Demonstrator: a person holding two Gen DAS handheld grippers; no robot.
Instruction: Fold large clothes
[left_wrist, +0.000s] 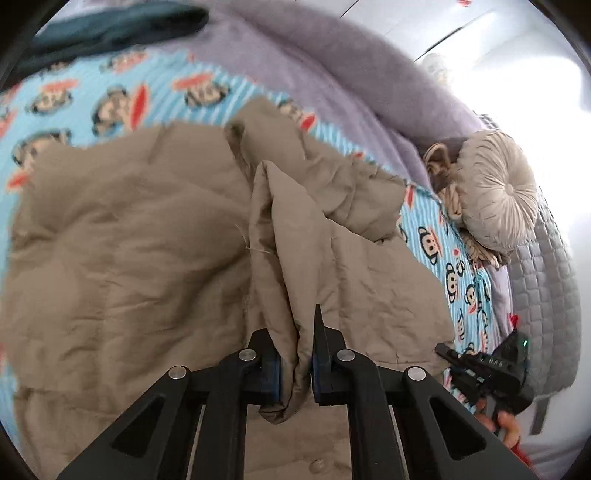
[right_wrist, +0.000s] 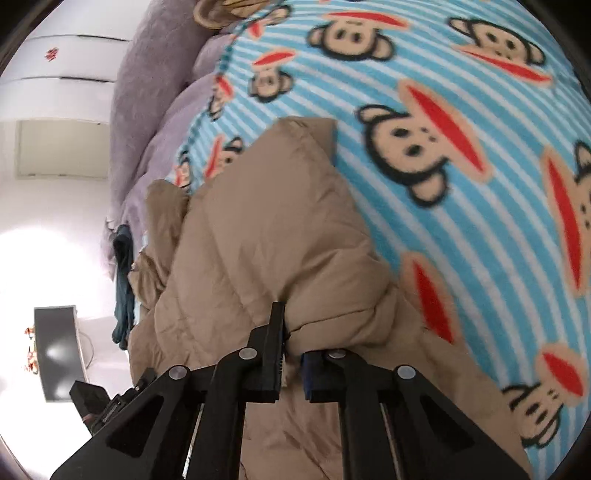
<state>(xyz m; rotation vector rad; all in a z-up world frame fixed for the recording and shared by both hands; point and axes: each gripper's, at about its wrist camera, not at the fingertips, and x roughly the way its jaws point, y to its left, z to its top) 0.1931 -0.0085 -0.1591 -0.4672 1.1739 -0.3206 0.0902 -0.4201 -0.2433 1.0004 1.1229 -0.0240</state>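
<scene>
A large tan padded garment (left_wrist: 129, 240) lies crumpled on a bed covered by a blue striped monkey-print blanket (left_wrist: 122, 99). My left gripper (left_wrist: 294, 354) is shut on an upright fold of the tan fabric, which bunches between the pads and hangs out below them. In the right wrist view, my right gripper (right_wrist: 293, 347) is shut on another edge of the same garment (right_wrist: 258, 240), pinching a puffy fold. The right gripper (left_wrist: 443, 349) also shows at the garment's right edge in the left wrist view, with a hand (left_wrist: 511, 424) holding it.
A lilac fleece blanket (left_wrist: 332, 62) is heaped along the far side. A round beige cushion (left_wrist: 495, 192) and a grey quilted cover (left_wrist: 546, 280) lie at the right. A dark teal garment (left_wrist: 110, 26) sits at the far left. A dark monitor (right_wrist: 57, 350) stands beyond the bed.
</scene>
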